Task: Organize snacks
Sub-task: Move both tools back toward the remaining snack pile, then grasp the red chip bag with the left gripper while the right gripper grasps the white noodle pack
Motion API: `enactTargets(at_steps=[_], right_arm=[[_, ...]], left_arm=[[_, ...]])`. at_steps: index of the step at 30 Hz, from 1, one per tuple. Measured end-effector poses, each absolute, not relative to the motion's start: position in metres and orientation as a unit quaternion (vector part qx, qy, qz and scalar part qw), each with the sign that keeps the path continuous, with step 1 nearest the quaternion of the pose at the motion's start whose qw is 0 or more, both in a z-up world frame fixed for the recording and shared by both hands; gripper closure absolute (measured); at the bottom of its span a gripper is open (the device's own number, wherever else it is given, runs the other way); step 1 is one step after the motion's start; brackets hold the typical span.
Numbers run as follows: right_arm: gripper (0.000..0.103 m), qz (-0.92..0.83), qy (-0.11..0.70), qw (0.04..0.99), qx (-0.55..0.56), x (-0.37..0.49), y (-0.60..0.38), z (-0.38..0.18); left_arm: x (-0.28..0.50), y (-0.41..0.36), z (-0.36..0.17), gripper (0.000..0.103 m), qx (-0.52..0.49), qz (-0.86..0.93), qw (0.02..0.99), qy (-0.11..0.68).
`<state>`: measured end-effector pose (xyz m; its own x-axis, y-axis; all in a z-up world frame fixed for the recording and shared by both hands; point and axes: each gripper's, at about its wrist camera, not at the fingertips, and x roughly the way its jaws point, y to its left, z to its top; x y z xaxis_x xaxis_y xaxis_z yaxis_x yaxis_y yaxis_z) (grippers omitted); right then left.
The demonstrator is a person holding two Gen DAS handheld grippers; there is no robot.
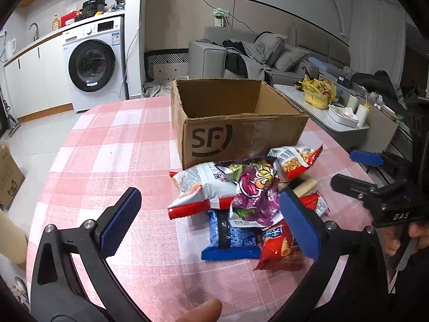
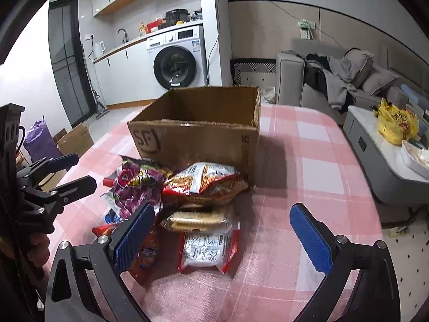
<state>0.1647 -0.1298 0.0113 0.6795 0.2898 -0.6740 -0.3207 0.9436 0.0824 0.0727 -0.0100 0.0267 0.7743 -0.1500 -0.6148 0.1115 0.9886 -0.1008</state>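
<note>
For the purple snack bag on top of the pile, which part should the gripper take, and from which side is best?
Probably the puffed middle of the purple snack bag, from above. It lies on top of the other packets, tilted, with the cardboard box close behind, so side access looks blocked. The open left gripper hangs nearest; its fingers could straddle the bag's narrow width.

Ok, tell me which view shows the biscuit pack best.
The right wrist view: the biscuit pack lies unobstructed mid-pile, its whole length visible between two red bags. In the left wrist view only a corner peeks out behind the left claw's finger.
</note>
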Motion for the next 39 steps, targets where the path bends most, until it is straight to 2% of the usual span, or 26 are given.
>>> enactTargets(at_steps=[20, 34, 36, 39], right_arm=[[0.000, 0.161, 0.440, 0.883, -0.012, 0.178, -0.136, -0.039], [0.001, 0.172, 0.458, 0.872, -0.026, 0.182, -0.132, -0.056], [0.001, 0.177, 0.458, 0.871, -0.035, 0.181, -0.127, -0.058], [0.002, 0.183, 0.453, 0.871, -0.048, 0.179, -0.121, -0.060]], left_arm=[[0.065, -0.043, -0.002, 0.000, 0.011, -0.118, 0.922, 0.369], [0.068, -0.062, -0.024, 0.000, 0.042, -0.139, 0.909, 0.390], [0.071, -0.062, -0.026, 0.003, 0.037, -0.143, 0.907, 0.395], [0.073, -0.062, -0.030, 0.013, 0.029, -0.161, 0.900, 0.405]])
